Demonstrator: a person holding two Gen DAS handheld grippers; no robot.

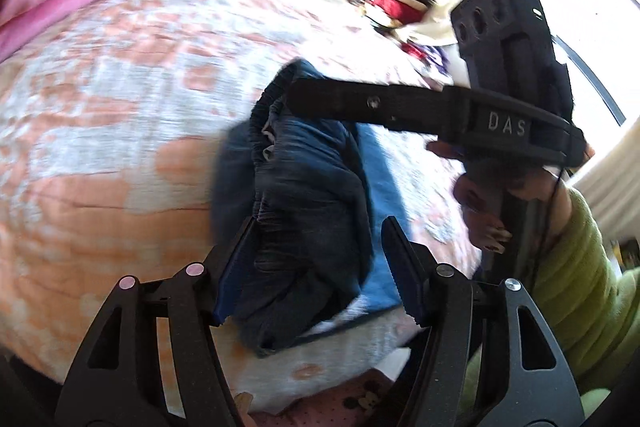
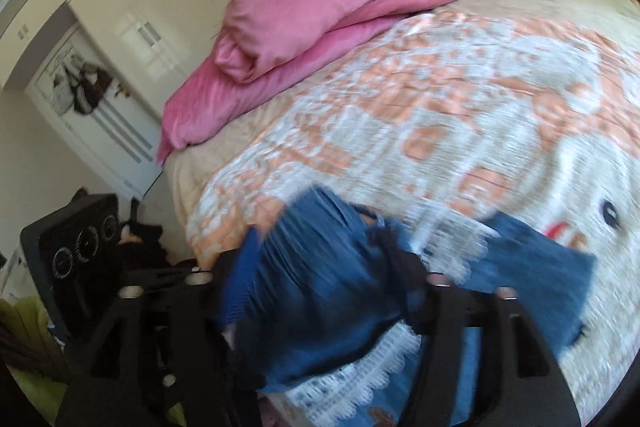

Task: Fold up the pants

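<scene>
Two grippers working: left gripper (image 1: 318,267) gaping apart around bunched pants (image 1: 308,195); right gripper (image 2: 320,291) spread too, denim between, grasp indiscernible. Lying on the bedspread (image 2: 460,99), pink duvet (image 2: 320,11) at eleven o'clock.

One pair of pants (image 1: 304,187), two claws, one pink duvet (image 2: 320,11), one bed (image 2: 500,99)
</scene>
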